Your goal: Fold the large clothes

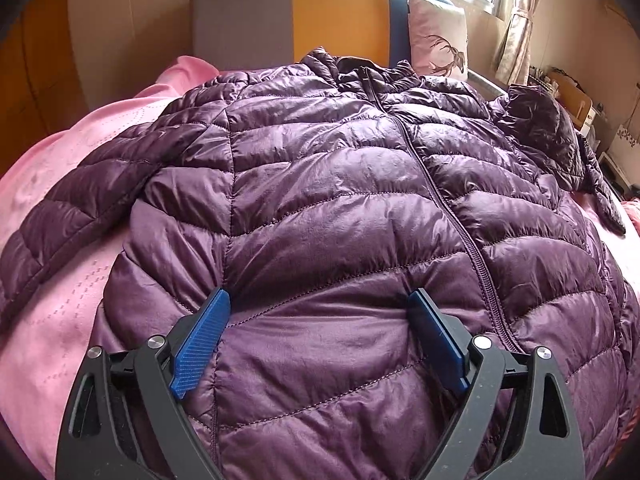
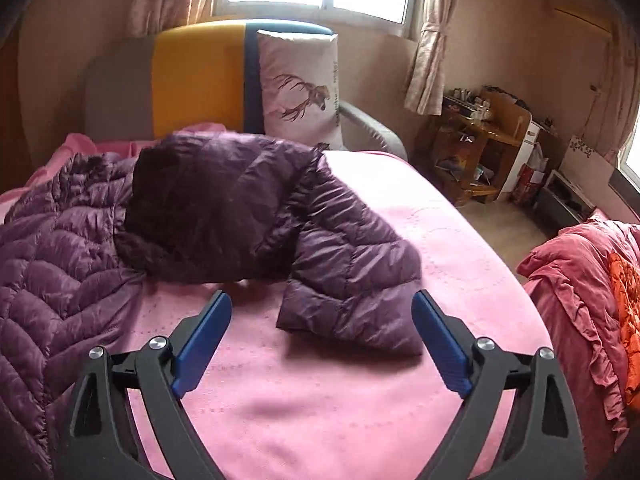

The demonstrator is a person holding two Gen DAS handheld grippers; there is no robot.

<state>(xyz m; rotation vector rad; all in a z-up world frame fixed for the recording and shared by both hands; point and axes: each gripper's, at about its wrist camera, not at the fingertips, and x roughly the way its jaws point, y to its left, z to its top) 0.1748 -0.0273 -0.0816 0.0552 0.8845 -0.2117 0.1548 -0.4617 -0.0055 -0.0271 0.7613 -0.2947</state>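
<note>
Bedspread [image 1: 52, 320], pink and faintly patterned, fills the left edge of the left wrist view, and across it runs one sleeve [image 1: 68, 216] of a purple quilted jacket [image 1: 320, 184], reaching down toward the lower left of the frame. The jacket body takes up the centre, lying front up with its zipper [image 1: 440, 196] closed and running from the collar at upper centre down toward the lower right. The left gripper [image 1: 318, 332] sits at bottom centre with its blue fingers [image 1: 200, 344] spread wide over the hem area; nothing is between them, and whether they touch the fabric cannot be told. A deer-print pillow [image 1: 438, 36] leans against the headboard at upper right.

In the right wrist view the jacket body bulks along the left edge. Moving toward the centre, the other sleeve [image 2: 348, 280] is bent back on itself, its cuff end lying flat on the pink cover just above the right gripper [image 2: 322, 328]. That claw too is wide and holds nothing; the cuff lies close in front of the gap between its fingers. A rumpled red quilt [image 2: 588, 280] sits at the right edge, with a cluttered wooden shelf [image 2: 476, 140] above it.

The fold looks barely begun: the garment is laid out and the sleeves are the likely first step. The next move probably calls for the right claw to advance and close on the cuff, pinching both layers of the slippery, puffy shell so it does not slide out, then carrying it across the chest.
</note>
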